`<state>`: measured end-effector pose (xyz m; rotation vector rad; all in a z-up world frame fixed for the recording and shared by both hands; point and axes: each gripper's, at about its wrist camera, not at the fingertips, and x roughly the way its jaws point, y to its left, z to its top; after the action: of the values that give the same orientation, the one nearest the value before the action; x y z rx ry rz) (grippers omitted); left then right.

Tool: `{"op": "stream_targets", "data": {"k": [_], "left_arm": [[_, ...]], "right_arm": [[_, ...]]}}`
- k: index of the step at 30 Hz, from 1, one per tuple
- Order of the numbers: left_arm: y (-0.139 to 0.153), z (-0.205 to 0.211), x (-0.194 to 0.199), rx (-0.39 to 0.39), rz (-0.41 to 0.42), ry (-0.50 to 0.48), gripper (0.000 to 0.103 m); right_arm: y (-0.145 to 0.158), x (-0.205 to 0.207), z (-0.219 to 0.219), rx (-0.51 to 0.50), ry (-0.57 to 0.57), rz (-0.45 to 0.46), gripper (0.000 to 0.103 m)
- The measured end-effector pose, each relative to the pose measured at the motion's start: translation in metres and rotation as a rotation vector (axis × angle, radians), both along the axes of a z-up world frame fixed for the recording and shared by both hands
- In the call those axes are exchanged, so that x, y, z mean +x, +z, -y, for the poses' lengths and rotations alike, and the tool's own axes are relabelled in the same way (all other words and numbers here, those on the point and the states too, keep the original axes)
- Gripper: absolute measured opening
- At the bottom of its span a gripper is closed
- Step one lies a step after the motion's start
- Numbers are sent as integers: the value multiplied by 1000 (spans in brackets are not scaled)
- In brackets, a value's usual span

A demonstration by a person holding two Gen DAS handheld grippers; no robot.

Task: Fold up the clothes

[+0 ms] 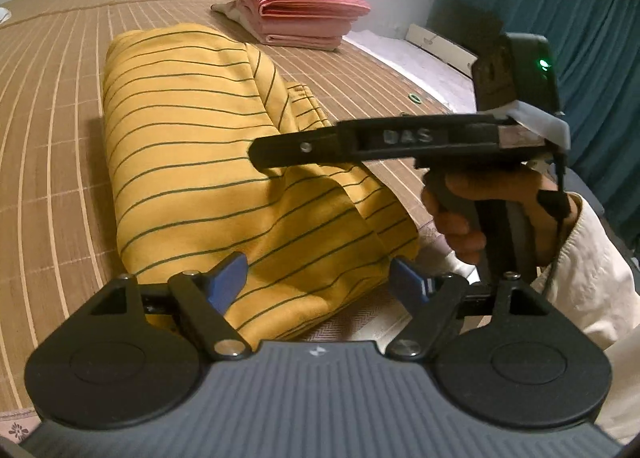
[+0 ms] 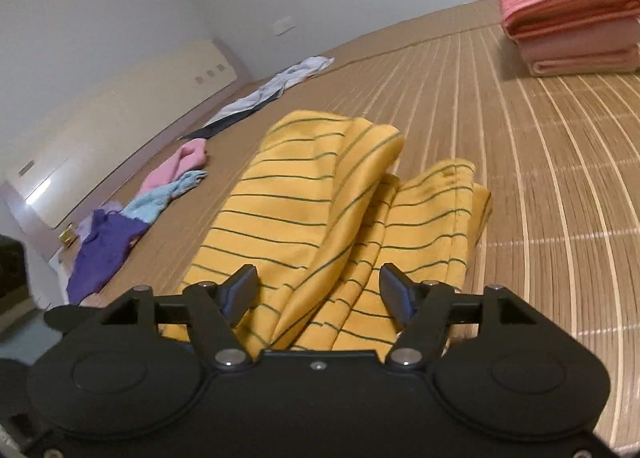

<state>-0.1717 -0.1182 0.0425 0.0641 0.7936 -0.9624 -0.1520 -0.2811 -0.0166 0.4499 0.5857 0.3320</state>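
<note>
My left gripper (image 1: 316, 278) stands with its jaws wide apart over the near edge of the yellow striped garment (image 1: 200, 146), the blue fingers (image 1: 228, 278) pressing on nothing. My right gripper (image 2: 318, 294) is likewise spread, cloth lying loose between its fingers. In the left wrist view that right gripper crosses in from three o'clock, my right hand (image 1: 460, 214) round its handle. The garment lies partly folded on the bamboo mat (image 1: 52, 106). Farther off at twelve o'clock sits a folded pink stack (image 1: 296, 10). In the right wrist view, at nine to ten o'clock, loose clothes (image 2: 120, 226) lie unfolded along the mat's edge.
</note>
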Motion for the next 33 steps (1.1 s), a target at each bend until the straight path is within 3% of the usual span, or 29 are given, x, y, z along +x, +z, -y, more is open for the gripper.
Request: {"op": "stream_targets", "data": {"k": [3, 7, 8, 10, 14, 16, 19, 25, 33], "left_arm": [[2, -5, -10, 6, 8, -1, 82], [7, -7, -11, -2, 6, 8, 82], [10, -9, -12, -11, 8, 8, 82], [23, -16, -16, -36, 24, 10, 82], [54, -30, -28, -121, 60, -10, 83], [60, -29, -31, -127, 62, -21, 83], [50, -18, -31, -82, 41, -43, 83], [20, -4, -23, 30, 37, -15, 83], [34, -35, -58, 59, 165, -20, 83]], "right_arm": [[1, 1, -3, 11, -11, 18, 68], [1, -2, -17, -51, 53, 56, 27], [3, -3, -19, -64, 73, 68, 20], [9, -6, -17, -37, 95, 107, 17], [36, -24, 19, 249, 116, 218, 17], [48, -37, 35, 257, 91, 243, 17], [47, -49, 54, 228, 37, 202, 17], [-3, -40, 55, 82, -76, 51, 20], [-14, -31, 57, 107, -60, 93, 25]]}}
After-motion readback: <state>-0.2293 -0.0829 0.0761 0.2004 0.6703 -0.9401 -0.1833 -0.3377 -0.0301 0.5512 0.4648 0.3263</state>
